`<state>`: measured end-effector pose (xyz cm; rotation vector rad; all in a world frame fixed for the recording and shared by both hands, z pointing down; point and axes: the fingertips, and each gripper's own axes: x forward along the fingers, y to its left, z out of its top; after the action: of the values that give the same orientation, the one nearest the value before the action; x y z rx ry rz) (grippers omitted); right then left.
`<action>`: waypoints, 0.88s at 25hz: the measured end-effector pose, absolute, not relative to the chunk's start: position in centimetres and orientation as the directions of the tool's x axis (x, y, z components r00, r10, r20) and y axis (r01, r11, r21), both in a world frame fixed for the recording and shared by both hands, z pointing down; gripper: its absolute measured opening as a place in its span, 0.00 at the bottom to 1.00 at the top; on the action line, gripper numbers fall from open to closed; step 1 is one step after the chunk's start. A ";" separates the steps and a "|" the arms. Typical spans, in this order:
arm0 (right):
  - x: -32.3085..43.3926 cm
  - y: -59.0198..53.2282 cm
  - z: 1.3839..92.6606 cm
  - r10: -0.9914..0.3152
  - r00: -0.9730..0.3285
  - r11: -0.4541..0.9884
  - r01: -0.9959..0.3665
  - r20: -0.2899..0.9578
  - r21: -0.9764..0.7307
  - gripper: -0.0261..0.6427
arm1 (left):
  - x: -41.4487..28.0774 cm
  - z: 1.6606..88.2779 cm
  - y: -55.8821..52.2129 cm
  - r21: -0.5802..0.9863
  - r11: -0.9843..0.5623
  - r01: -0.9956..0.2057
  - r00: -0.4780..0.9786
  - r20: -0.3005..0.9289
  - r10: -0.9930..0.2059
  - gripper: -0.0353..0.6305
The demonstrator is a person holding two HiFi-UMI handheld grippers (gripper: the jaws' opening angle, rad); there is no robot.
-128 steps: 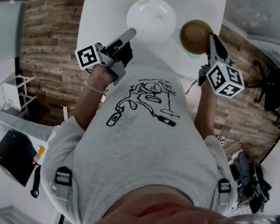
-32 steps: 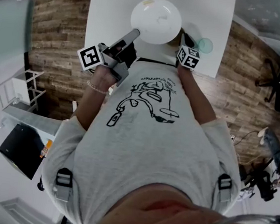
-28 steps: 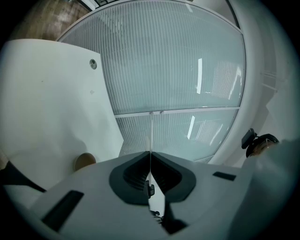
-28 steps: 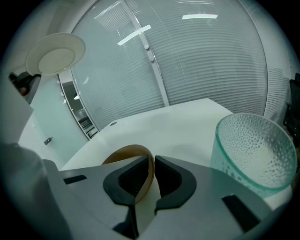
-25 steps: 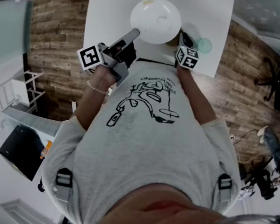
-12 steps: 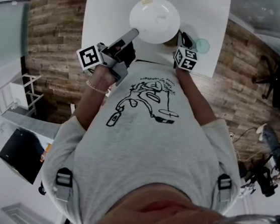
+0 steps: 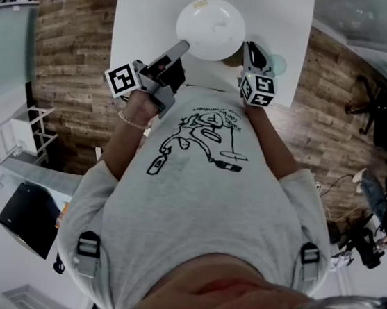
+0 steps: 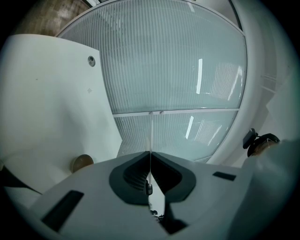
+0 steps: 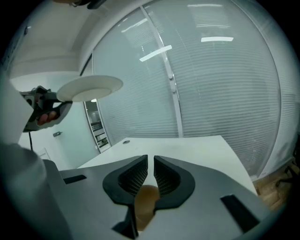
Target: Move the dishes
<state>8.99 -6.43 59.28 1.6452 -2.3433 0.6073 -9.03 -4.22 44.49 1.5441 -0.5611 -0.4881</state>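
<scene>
The white plate (image 7: 210,26) hangs level above the white table (image 7: 287,15), and my left gripper (image 7: 185,43) is shut on its near rim. In the left gripper view the plate (image 8: 151,136) is a thin edge-on line running out from the shut left gripper (image 8: 150,180). The right gripper view shows the same plate (image 9: 90,88) up at the left. My right gripper (image 7: 249,46) is lifted beside the plate, shut to a slit, with nothing between its pads. A brown bowl (image 7: 227,61) sits on the table, mostly hidden under the plate, and shows below the pads of my right gripper (image 9: 151,171).
A small greenish glass (image 7: 280,62) stands on the table just right of my right gripper. The table (image 9: 197,150) has a round cable hole (image 9: 125,140) farther back. Ribbed glass walls stand behind the table, and wood floor lies on both sides of it.
My right gripper has come up off the table beside the plate, and its marker cube looks larger. The left gripper and the plate have stayed still.
</scene>
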 end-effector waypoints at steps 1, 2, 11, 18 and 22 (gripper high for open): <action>8.8 -6.4 57.9 -0.852 -0.359 0.308 -0.932 0.381 -0.190 0.12 | -9.0 44.5 -4.2 0.998 -0.020 -0.053 0.785 0.029 -0.619 0.06; 8.7 -6.4 56.5 -0.857 -0.364 0.322 -0.931 0.365 -0.173 0.12 | -9.0 44.4 -4.2 0.998 -0.021 -0.052 0.785 0.027 -0.619 0.06; 9.6 -6.7 45.8 -0.893 -0.346 0.348 -0.936 0.288 -0.046 0.12 | -9.0 44.2 -4.2 0.999 -0.029 -0.043 0.787 0.016 -0.617 0.06; 9.1 -6.3 37.3 -0.897 -0.383 0.387 -0.922 0.222 -0.027 0.12 | -8.9 44.4 -4.2 0.999 -0.029 -0.042 0.786 0.015 -0.619 0.06; 9.5 -5.8 33.4 -0.907 -0.380 0.385 -0.923 0.182 -0.009 0.12 | -9.0 44.5 -4.2 0.999 -0.029 -0.043 0.785 0.016 -0.619 0.06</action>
<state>9.50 -5.84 33.39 1.6570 -2.4886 0.1634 -8.96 -4.21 44.47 1.5485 -0.5501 -0.5005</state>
